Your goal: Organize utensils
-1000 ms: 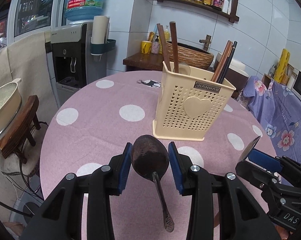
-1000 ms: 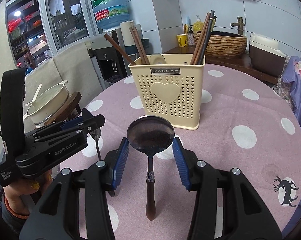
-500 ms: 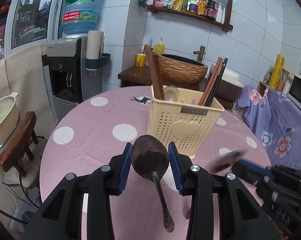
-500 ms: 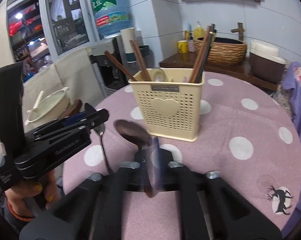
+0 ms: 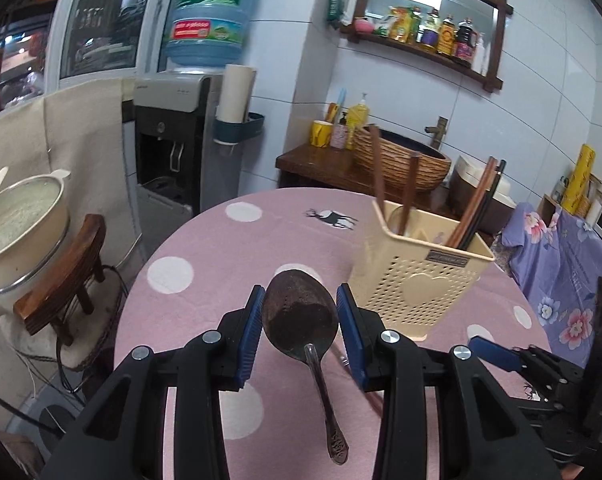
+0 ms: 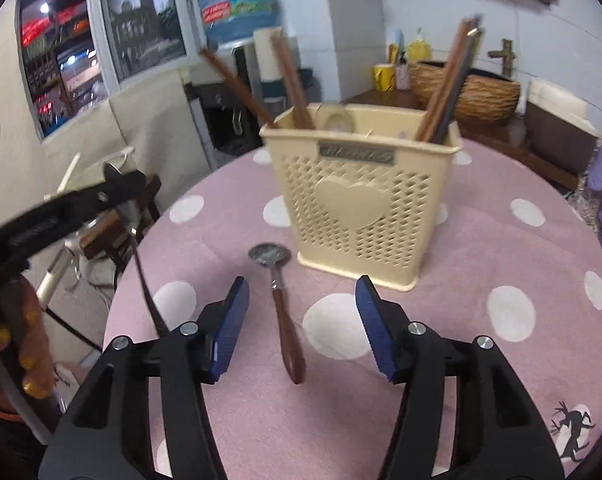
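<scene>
pink dotted table point(image 6: 481, 248): chopsticks point(image 6: 445, 84) already in our basket point(image 6: 365, 204). left gripper point(image 5: 300, 330) clamps one spoon point(image 5: 299, 314); right gripper point(image 6: 301, 322), jaws just opened, wooden-handled spoon point(image 6: 279, 300) lying loose below.

Left gripper point(image 5: 300, 334): black plastic arms, blue ribbed pads point(image 5: 248, 336), silver screw heads at pivots. Right gripper point(image 6: 301, 322): same black frame, blue ribbed pads point(image 6: 375, 326), silver screws. Hand point(image 6: 19, 344) at left edge of right wrist view: yellow-painted nails, orange band at wrist.
</scene>
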`<control>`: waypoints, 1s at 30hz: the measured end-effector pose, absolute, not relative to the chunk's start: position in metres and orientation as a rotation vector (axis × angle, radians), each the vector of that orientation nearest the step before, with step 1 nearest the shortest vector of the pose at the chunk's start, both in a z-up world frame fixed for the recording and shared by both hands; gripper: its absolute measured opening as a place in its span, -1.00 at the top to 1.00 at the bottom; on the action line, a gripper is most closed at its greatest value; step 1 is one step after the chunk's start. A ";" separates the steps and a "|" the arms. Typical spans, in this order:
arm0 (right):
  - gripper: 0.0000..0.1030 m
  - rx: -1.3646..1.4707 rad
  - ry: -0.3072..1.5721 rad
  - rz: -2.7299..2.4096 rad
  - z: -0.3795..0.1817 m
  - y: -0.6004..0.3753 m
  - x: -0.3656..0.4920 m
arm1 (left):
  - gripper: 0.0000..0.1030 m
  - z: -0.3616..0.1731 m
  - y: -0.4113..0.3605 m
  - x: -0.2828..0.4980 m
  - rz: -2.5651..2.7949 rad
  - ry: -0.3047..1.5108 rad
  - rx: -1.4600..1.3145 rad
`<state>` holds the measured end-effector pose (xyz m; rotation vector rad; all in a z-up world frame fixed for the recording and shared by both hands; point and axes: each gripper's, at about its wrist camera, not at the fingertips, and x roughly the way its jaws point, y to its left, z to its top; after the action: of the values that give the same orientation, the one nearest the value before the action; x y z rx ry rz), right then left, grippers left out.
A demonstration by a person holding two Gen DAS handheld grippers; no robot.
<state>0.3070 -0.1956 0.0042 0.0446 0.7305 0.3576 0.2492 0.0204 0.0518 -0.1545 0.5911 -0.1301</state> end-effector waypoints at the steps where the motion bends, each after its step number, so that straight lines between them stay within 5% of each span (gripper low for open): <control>1: -0.10 0.022 0.750 0.383 -0.001 -0.185 0.314 | 0.28 0.049 0.024 0.248 -0.123 0.596 -0.154; 8: -0.10 -0.146 0.853 0.434 -0.043 -0.128 0.358 | 0.28 0.031 0.045 0.248 -0.104 0.640 -0.182; 13: 0.14 -0.185 0.931 0.428 -0.067 -0.115 0.381 | 0.28 0.021 0.061 0.249 -0.097 0.659 -0.198; 30: 0.08 -0.206 0.963 0.414 -0.079 -0.079 0.427 | 0.28 0.007 0.070 0.262 -0.125 0.690 -0.223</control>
<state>0.4267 -0.0787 -0.0787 -0.2063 0.9626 0.4141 0.2616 0.0698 0.0074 -0.2232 0.6896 -0.1246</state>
